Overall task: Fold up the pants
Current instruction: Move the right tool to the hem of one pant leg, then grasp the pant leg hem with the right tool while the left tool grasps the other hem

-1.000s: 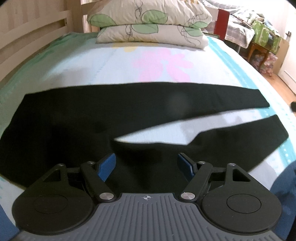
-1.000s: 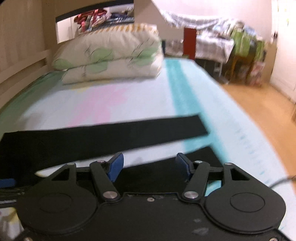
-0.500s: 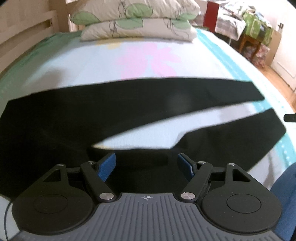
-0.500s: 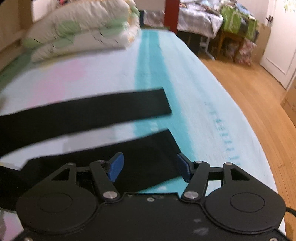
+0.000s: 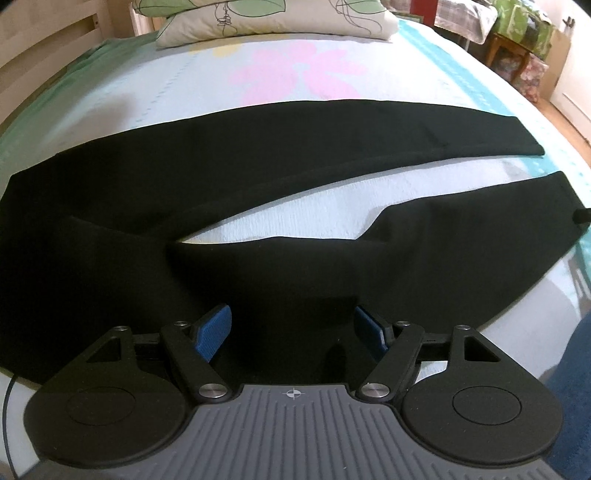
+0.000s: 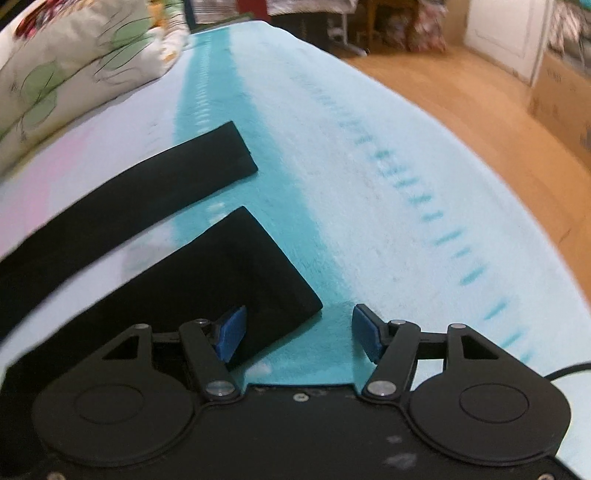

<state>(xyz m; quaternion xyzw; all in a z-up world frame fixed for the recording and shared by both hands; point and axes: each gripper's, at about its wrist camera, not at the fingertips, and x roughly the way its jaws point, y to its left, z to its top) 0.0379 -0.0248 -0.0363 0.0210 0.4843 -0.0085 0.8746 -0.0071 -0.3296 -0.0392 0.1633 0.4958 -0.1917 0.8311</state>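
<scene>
Black pants (image 5: 229,177) lie flat across the bed, waist to the left, the two legs spread apart toward the right. My left gripper (image 5: 293,325) is open and empty, low over the near leg close to the crotch. In the right wrist view the two leg ends show: the far cuff (image 6: 229,155) and the near cuff (image 6: 258,273). My right gripper (image 6: 297,330) is open and empty just over the near cuff's front corner, its left fingertip (image 6: 231,332) above the cloth.
The bed sheet (image 5: 295,74) is pale blue with a pink flower and a teal stripe. Pillows (image 5: 266,18) lie at the head. The bed's right edge (image 6: 498,155) drops to a wooden floor with a cardboard box (image 6: 565,99). A wooden rail (image 5: 44,40) runs along the left.
Both grippers have come lower and nearer to the pants. The right gripper has swung right toward the leg ends and now sits at the near cuff. Both stay open.
</scene>
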